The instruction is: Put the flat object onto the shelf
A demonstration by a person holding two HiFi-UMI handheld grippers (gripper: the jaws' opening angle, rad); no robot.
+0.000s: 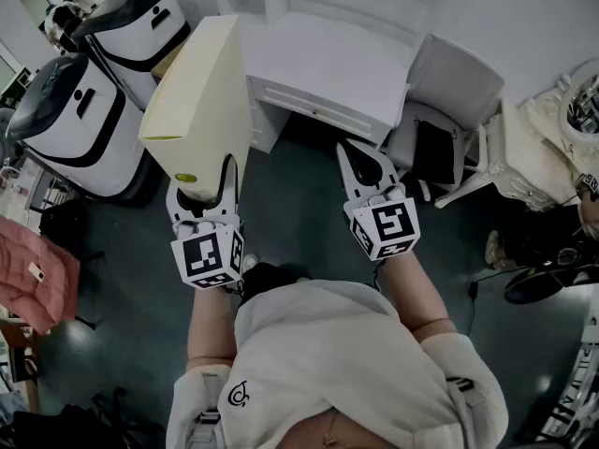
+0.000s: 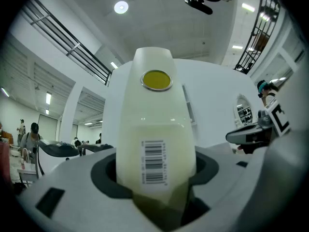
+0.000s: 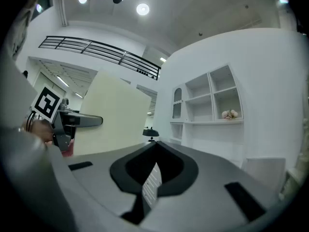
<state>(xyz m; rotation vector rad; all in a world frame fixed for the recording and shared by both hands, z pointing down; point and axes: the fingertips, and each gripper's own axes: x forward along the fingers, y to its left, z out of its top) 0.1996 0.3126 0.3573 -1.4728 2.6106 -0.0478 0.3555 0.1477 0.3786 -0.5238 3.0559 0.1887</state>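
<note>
Jaws of left gripper (image 1: pixel 204 183) clamp cream flat object (image 1: pixel 201 92); right gripper (image 1: pixel 356 154) jaws closed, empty.

Dim head view; bright ceiling lamp (image 2: pixel 121 7), fisheye-warped, dark-cornered gripper views.

Barcode (image 2: pixel 154 162) on flat object (image 2: pixel 155 111) — digits illegible

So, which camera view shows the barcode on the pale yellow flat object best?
The left gripper view: the barcode faces its camera, on the flat object's narrow edge. The head view and right gripper view show that object, but no barcode.
</note>
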